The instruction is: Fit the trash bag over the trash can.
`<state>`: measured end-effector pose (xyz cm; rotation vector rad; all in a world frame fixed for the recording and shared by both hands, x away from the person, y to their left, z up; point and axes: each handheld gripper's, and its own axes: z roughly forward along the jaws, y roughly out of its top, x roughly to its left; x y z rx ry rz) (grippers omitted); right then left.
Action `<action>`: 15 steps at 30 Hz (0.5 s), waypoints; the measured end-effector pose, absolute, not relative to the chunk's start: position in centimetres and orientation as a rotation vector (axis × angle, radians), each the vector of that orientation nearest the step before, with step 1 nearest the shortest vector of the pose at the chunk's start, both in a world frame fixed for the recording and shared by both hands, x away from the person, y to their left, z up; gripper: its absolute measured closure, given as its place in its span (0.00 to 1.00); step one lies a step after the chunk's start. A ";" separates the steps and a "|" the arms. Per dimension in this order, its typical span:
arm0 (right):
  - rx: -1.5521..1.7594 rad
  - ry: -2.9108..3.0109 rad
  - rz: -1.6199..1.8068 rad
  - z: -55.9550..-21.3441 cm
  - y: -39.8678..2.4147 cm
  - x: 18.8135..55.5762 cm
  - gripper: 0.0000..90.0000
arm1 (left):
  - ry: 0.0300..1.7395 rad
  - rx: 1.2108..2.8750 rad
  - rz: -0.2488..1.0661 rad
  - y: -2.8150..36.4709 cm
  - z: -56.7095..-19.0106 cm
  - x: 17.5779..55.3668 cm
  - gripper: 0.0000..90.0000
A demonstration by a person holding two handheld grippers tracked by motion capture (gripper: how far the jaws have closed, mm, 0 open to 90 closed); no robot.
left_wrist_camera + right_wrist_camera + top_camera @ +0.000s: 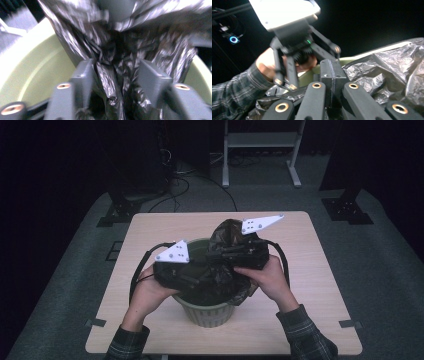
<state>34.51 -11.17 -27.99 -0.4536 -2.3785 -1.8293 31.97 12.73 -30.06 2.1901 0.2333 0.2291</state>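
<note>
Black bin bag (226, 251) is the whole story here, and your right gripper (332, 75) has its jaws pressed flat together with a fold of the crinkly plastic running under and beside them; in the right gripper view you can't quite tell how much film is pinched in there, but the jaws are fully closed. In the high view that same gripper sits at the far right rim of the bin, with the bag bunched up in a peak just under its white plate. Your left gripper (117, 75) is a different deal: its jaws stand partway apart, with a twisted rope of the bag hanging between them, and the pads don't look to be pressing on it. From above, the left gripper (176, 270) hovers over the near left side of the opening, your hand (150, 292) wrapped around it. The bag sits half in, half draped over the pale green bin (207, 312), which stands near the front middle of the light wood table (310, 285). Plaid sleeves (305, 340) come in from the bottom edge.
</note>
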 end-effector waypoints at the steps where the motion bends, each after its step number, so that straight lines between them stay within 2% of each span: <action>1: -0.450 -2.376 -1.839 -27.9 -11.2 34.5 1.00 | 0.233 2.227 0.242 12.4 -30.2 32.0 0.62; 4: -0.440 -2.369 -1.851 -27.5 -11.7 34.2 1.00 | 0.227 2.291 0.233 12.0 -30.3 32.0 0.89; 5: -0.434 -2.362 -1.853 -27.4 -11.8 34.1 1.00 | 0.211 2.323 0.219 11.8 -30.3 32.0 0.94; 11: -0.457 -2.377 -1.865 -27.3 -12.4 34.3 1.00 | 0.231 2.362 0.243 11.7 -30.6 31.8 0.95; 15: -0.506 -2.378 -1.874 -27.7 -13.2 34.4 0.80 | 0.255 2.350 0.229 12.4 -31.0 31.9 0.95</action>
